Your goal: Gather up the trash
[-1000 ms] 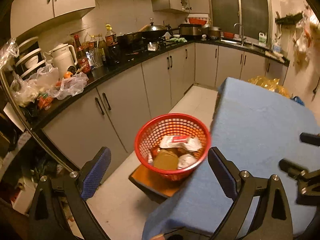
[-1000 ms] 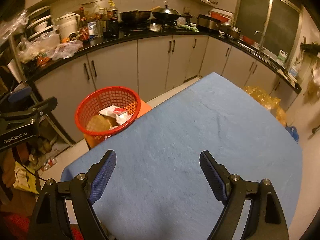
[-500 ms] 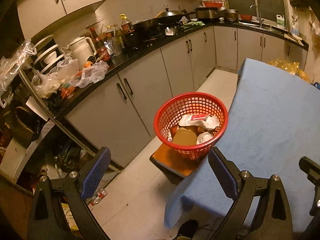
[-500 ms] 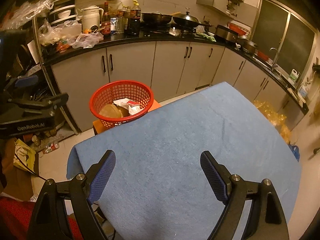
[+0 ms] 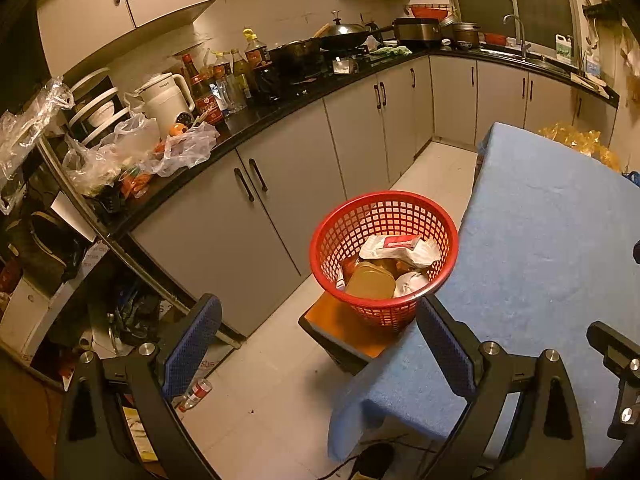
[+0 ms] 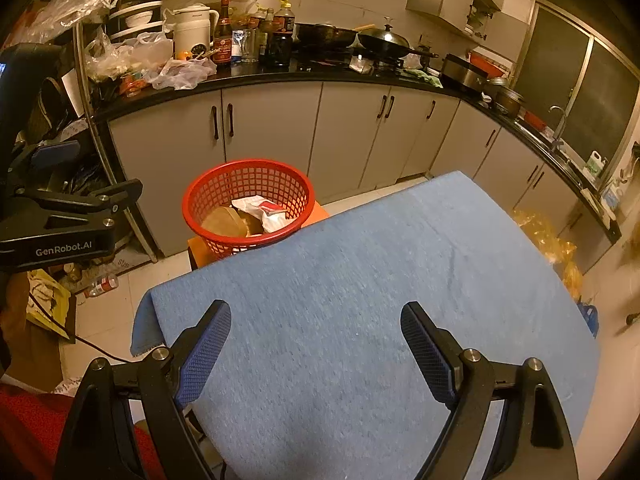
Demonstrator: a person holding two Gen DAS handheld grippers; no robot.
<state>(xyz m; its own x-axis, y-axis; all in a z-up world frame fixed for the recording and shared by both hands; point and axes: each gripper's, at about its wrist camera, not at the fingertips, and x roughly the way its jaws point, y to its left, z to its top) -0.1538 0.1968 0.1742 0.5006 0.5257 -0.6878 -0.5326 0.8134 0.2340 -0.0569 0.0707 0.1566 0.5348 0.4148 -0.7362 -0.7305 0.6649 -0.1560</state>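
Big table with blue cloth (image 6: 360, 300) fills middle of right view, nothing held over it. Red basket (image 5: 384, 256) sits on orange stool (image 5: 344, 326), touching table's edge, at 11 o'clock in right view. Trash inside basket: white wrapper (image 5: 400, 250) on top, brown lid (image 5: 370, 282) beside it at 7 o'clock. Left claw (image 5: 318, 350) wide open, holds nothing, over floor near basket. Right claw (image 6: 316, 354) wide open, holds nothing, over cloth.
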